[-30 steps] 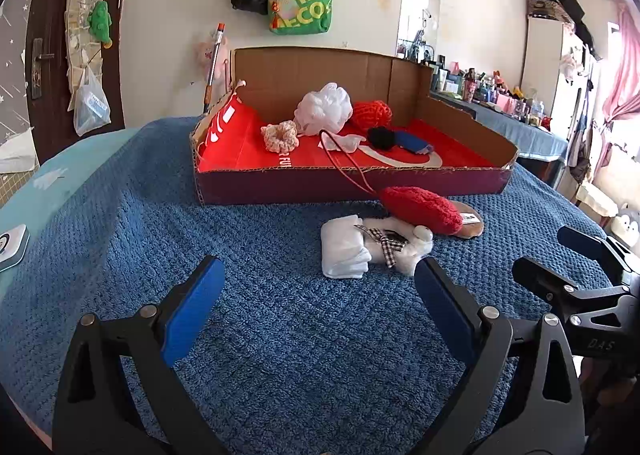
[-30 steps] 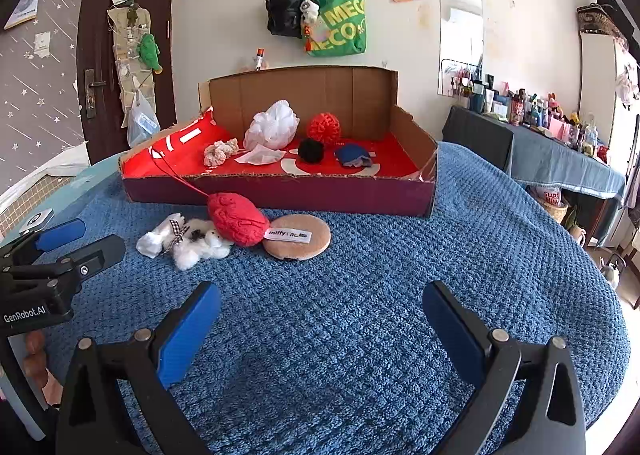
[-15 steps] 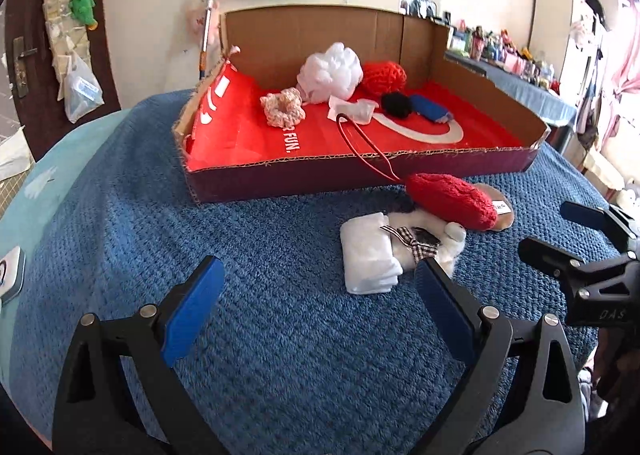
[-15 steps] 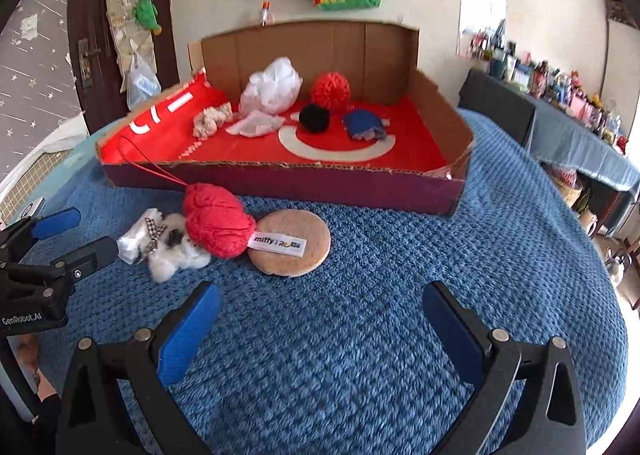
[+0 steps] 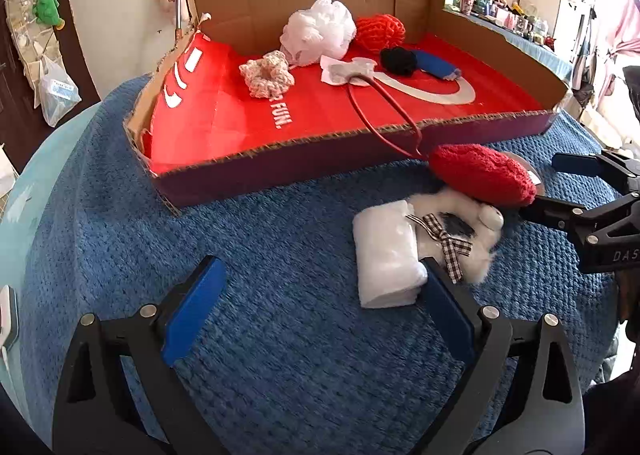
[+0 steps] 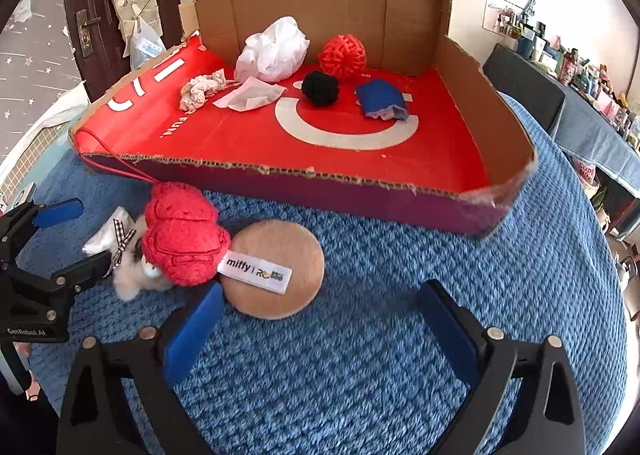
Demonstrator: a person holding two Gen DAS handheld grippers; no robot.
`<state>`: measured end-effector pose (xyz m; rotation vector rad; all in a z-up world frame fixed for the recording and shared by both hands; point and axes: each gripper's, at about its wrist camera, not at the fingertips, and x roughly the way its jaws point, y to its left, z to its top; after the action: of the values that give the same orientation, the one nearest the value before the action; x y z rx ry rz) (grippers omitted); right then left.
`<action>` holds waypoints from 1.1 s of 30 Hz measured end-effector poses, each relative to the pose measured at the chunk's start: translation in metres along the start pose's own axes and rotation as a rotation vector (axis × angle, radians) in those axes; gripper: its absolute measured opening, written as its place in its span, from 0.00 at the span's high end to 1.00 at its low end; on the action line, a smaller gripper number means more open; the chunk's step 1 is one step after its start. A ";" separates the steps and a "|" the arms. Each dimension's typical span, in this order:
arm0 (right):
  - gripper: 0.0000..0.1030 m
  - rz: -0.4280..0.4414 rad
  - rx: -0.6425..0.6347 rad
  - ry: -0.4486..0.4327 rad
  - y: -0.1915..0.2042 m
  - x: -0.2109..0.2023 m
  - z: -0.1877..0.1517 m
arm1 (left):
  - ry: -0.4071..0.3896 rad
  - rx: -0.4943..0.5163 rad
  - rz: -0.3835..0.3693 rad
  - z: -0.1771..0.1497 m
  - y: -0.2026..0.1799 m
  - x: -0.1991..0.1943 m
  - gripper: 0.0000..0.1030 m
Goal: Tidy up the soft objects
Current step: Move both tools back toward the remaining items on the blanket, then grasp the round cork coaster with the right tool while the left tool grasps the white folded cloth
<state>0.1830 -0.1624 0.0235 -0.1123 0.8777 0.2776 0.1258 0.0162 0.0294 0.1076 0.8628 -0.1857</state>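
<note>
While both my claws gape wide, empty: left gripper near folded white cloth, right gripper near tan disc, by box's front edge.

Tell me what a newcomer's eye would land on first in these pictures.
First, the big cardboard box with a bright red floor, lying open on the blue blanket and holding a white mesh puff, a red yarn ball and smaller pieces. Next, the red knitted toy in front of the box, its cord looping over the box edge, with a round tan pad beside it. Both grippers, left and right, hover open nearby.
</note>
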 end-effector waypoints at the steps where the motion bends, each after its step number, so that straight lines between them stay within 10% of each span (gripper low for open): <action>1: 0.04 0.002 -0.007 -0.003 0.000 0.000 0.002 | -0.006 0.005 0.010 0.001 0.001 0.000 0.06; 7: 0.14 0.034 -0.051 -0.016 0.005 0.005 0.010 | -0.048 0.076 0.018 0.008 -0.004 -0.002 0.25; 14: 0.49 0.110 -0.093 -0.037 0.014 0.006 0.011 | -0.024 0.116 -0.114 0.012 -0.013 0.008 0.77; 33: 0.51 0.098 -0.021 -0.137 -0.006 -0.038 0.008 | -0.125 0.090 -0.133 0.018 -0.006 -0.032 0.80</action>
<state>0.1674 -0.1742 0.0579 -0.0685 0.7450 0.3816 0.1176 0.0114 0.0652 0.1211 0.7376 -0.3525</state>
